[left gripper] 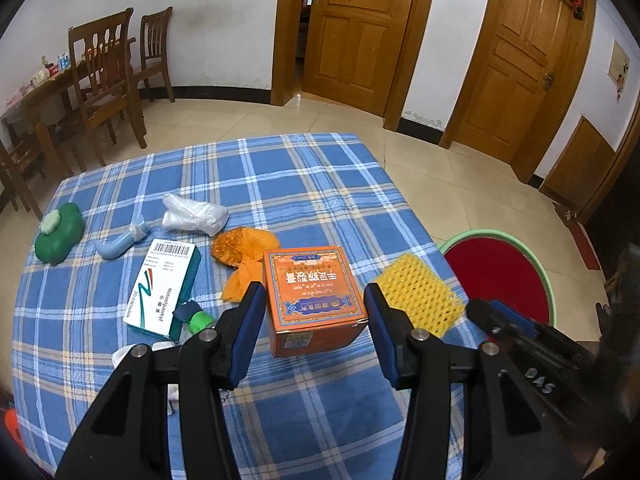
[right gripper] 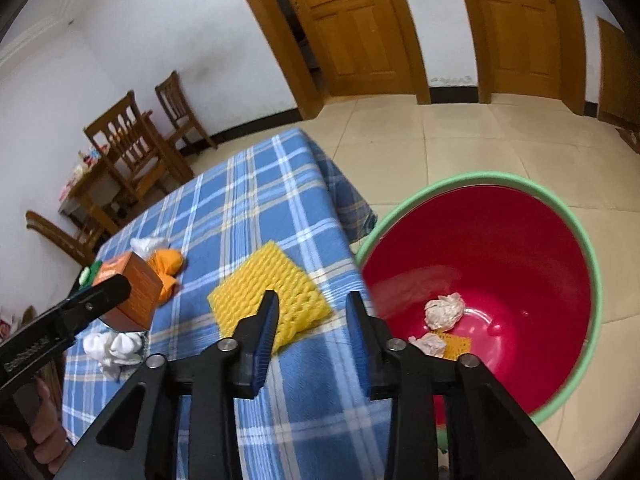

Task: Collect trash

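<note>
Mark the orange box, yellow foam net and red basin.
Orange cardboard box [left gripper: 314, 284], left wrist view, top face.
Yellow foam net [right gripper: 270, 286], right wrist view, centre.
Red basin with green rim [right gripper: 500, 248], right wrist view, inner wall.

Left gripper [left gripper: 314, 304] is pointing steeply downward, its jaws standing apart with blue pads [left gripper: 250, 322] facing each other; nothing is being pressed between them. Right gripper [right gripper: 312, 312] is angling downward likewise, jaws parted and gripping nothing. In the right wrist view, fingers [right gripper: 46, 438] of the person's left hand are wrapping around the left gripper's handle.
</note>
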